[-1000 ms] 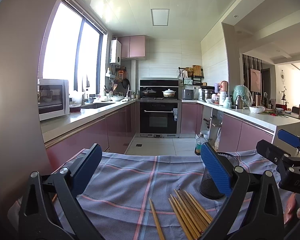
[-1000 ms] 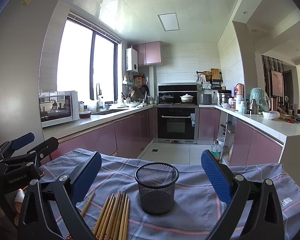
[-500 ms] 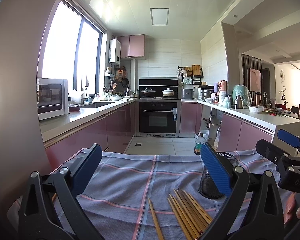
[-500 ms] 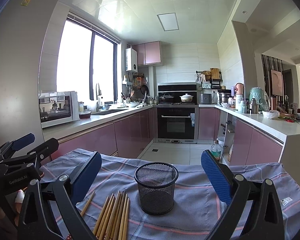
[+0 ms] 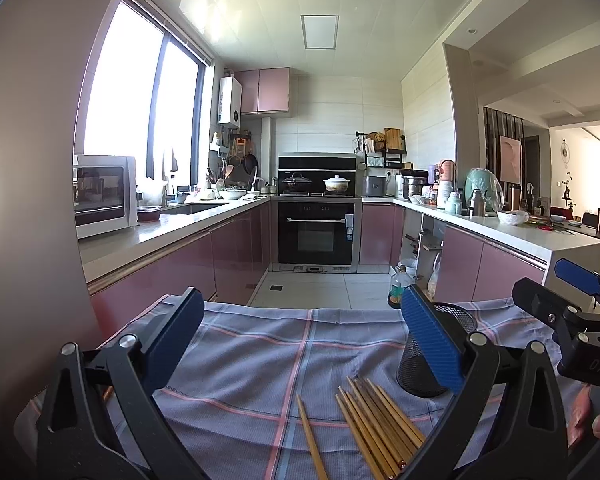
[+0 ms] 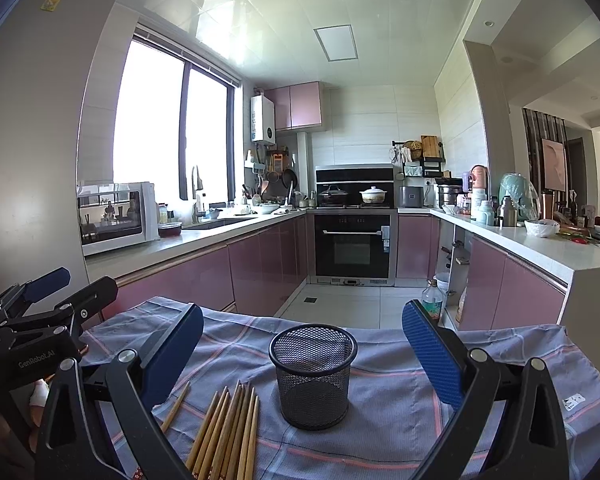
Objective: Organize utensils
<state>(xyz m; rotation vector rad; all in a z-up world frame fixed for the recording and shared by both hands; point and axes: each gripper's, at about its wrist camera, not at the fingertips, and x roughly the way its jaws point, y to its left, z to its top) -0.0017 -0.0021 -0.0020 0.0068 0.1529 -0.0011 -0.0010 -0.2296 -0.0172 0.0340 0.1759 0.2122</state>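
Several wooden chopsticks (image 6: 228, 432) lie in a bundle on the checked cloth (image 6: 400, 412), with one single chopstick (image 5: 311, 436) apart to their left. A black mesh holder (image 6: 313, 374) stands upright and empty just right of the bundle. My right gripper (image 6: 302, 350) hovers open in front of the holder, nothing between its blue pads. My left gripper (image 5: 300, 340) is open too, above the cloth left of the bundle (image 5: 380, 420); its right pad hides part of the holder (image 5: 420, 368). Each gripper shows at the edge of the other's view.
The cloth-covered table ends at its far edge (image 5: 300, 312) over a tiled kitchen floor. Pink cabinets and counters run along both sides, with an oven (image 6: 352, 244) at the back. A bottle (image 6: 432, 300) stands on the floor beyond the table.
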